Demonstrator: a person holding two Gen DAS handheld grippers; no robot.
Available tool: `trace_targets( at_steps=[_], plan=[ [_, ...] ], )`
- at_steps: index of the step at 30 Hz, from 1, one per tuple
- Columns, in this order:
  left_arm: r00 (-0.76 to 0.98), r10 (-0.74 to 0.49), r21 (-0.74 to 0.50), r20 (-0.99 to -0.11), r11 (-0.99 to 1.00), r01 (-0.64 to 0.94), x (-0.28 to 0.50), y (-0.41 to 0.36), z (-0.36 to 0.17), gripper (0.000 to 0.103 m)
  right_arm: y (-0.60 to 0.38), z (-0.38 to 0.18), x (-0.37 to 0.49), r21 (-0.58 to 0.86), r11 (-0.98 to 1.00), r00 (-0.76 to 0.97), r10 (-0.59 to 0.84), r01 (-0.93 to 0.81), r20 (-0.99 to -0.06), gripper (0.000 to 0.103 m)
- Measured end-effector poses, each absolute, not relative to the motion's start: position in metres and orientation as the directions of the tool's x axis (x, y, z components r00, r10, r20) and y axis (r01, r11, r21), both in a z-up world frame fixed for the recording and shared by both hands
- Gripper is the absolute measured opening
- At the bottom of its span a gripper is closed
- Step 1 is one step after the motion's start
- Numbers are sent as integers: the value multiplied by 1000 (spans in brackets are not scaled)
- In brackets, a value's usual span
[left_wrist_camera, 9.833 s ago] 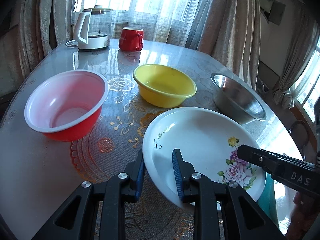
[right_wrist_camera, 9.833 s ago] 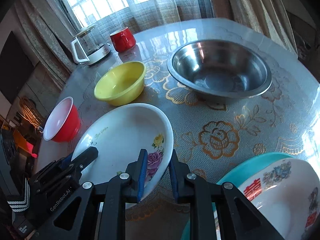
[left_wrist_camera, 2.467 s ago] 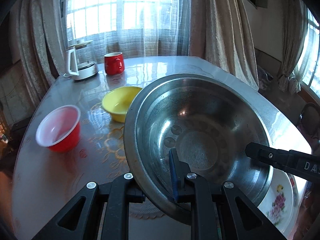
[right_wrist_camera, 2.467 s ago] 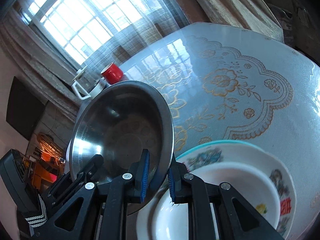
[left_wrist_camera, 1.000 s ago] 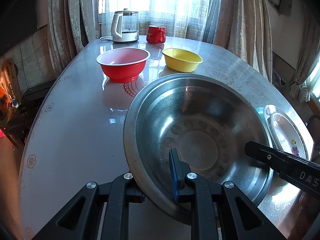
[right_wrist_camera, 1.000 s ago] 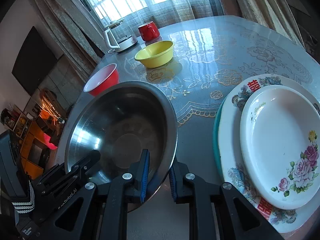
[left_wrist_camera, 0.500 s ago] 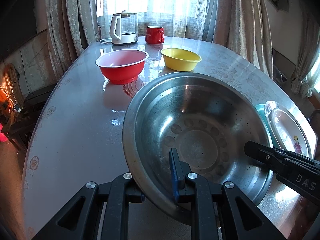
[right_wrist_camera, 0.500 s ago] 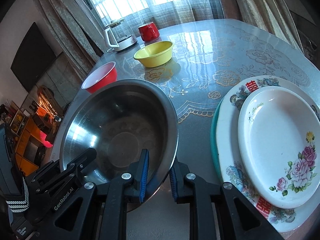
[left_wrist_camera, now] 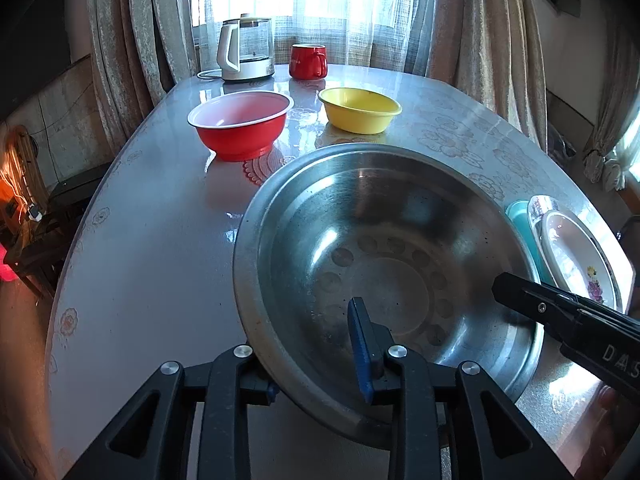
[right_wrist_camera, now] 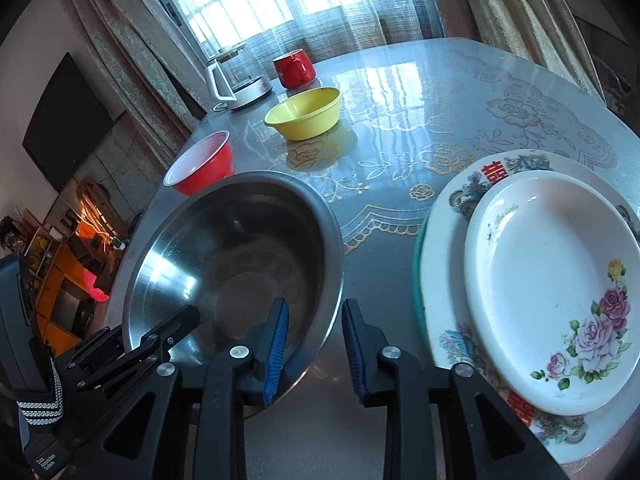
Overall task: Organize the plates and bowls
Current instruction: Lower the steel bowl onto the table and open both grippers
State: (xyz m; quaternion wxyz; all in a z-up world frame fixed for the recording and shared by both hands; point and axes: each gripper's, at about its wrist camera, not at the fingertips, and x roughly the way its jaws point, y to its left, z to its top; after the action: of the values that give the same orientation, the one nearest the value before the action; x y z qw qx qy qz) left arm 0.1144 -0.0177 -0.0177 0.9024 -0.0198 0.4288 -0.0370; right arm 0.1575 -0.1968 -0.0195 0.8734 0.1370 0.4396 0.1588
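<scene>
Steel bowl (left_wrist_camera: 392, 264) down on surface (left_wrist_camera: 152, 264) beside stacked plates (right_wrist_camera: 532, 280). Left hand-held gripper (left_wrist_camera: 316, 360) and right hand-held gripper (right_wrist_camera: 316, 344) straddle near rim, jaws just been opening, pads apart, rim between them unclamped. Advice: widen fully, retract straight back, avoid dragging rim. Glossy surface, slippery. Red bowl (left_wrist_camera: 240, 124), yellow bowl (left_wrist_camera: 360, 110) beyond; kettle (left_wrist_camera: 246, 48), mug (left_wrist_camera: 307, 61) by curtained window.

**Steel, plastic, glazed ware on a glossy top**

The steel bowl (left_wrist_camera: 392, 264) is brushed metal with a dull sheen, specked dark. The red bowl (left_wrist_camera: 240, 124) and yellow bowl (left_wrist_camera: 360, 110) look like smooth plastic. The 2 stacked plates (right_wrist_camera: 548, 280) are glossy, flower-printed. The table (left_wrist_camera: 152, 248) shines under a clear cover. Gripper pads (right_wrist_camera: 276, 344) are ribbed blue.
</scene>
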Motion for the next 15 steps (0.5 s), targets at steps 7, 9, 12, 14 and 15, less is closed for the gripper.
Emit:
trace_targets(
  at_steps=[7, 9, 12, 14, 15],
  plan=[
    [633, -86, -57, -769, 996, 66, 111, -20, -16, 42, -202, -18, 156, 399, 906, 566, 407, -145, -718, 29],
    [631, -95, -65, -770, 995, 71, 111, -20, -15, 42, -200, -18, 155, 390, 909, 567, 400, -147, -720, 29],
    [629, -105, -70, -771, 994, 79, 110, -22, -13, 43, -199, -18, 154, 387, 909, 563, 403, -154, -722, 29],
    [626, -108, -67, -772, 994, 90, 109, -25, -14, 43, -199, -18, 153, 404, 901, 556, 419, -157, -718, 29],
    [627, -113, -66, -771, 993, 97, 108, -27, -14, 43, -198, -18, 152, 412, 897, 550, 428, -160, -717, 29]
  ],
)
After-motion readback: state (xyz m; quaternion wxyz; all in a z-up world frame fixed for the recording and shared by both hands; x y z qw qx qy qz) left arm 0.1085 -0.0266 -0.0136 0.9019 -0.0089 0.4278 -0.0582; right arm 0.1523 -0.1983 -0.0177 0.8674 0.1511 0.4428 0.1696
